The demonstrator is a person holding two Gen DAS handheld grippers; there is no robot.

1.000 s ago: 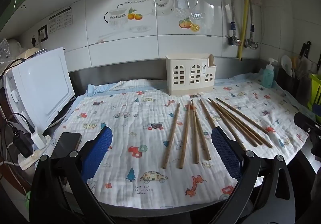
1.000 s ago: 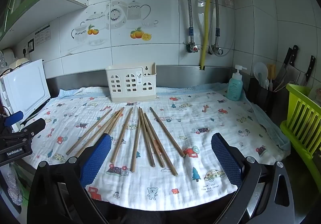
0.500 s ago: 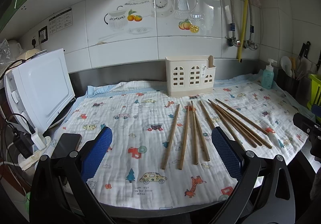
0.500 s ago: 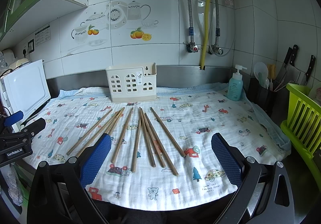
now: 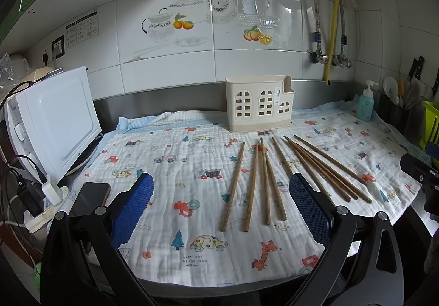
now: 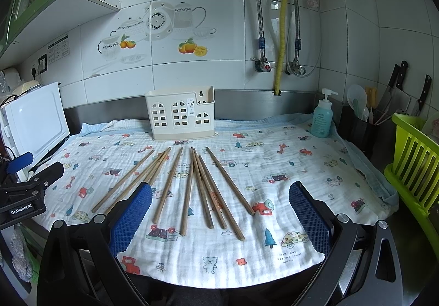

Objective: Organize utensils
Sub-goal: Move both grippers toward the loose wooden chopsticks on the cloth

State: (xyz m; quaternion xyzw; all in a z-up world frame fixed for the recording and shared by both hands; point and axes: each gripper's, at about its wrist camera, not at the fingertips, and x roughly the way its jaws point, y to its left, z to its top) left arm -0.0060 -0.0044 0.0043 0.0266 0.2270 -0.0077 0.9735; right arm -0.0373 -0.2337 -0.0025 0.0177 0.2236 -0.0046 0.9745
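Several wooden chopsticks (image 5: pixel 264 182) (image 6: pixel 189 188) lie fanned out on a white cloth with cartoon prints (image 5: pixel 192 168) (image 6: pixel 288 168). Behind them, against the steel backsplash, stands a cream utensil holder (image 5: pixel 259 108) (image 6: pixel 181 114) with window-shaped holes. My left gripper (image 5: pixel 222 210) hovers open at the cloth's front edge, its blue pads wide apart and the chopsticks lying ahead between them. My right gripper (image 6: pixel 219 219) is open too, low over the near ends of the chopsticks. Nothing is held by either.
A white appliance (image 5: pixel 52 127) and a dark phone (image 5: pixel 89 199) sit at the left. A teal soap bottle (image 6: pixel 321 116), a dark pot of utensils (image 6: pixel 359 125), knives (image 6: pixel 397 86) and a green rack (image 6: pixel 411 157) crowd the right. Pipes (image 6: pixel 282 31) run down the tiled wall.
Both views have shifted only very slightly; the chopsticks and holder lie as before and both grippers stay open.
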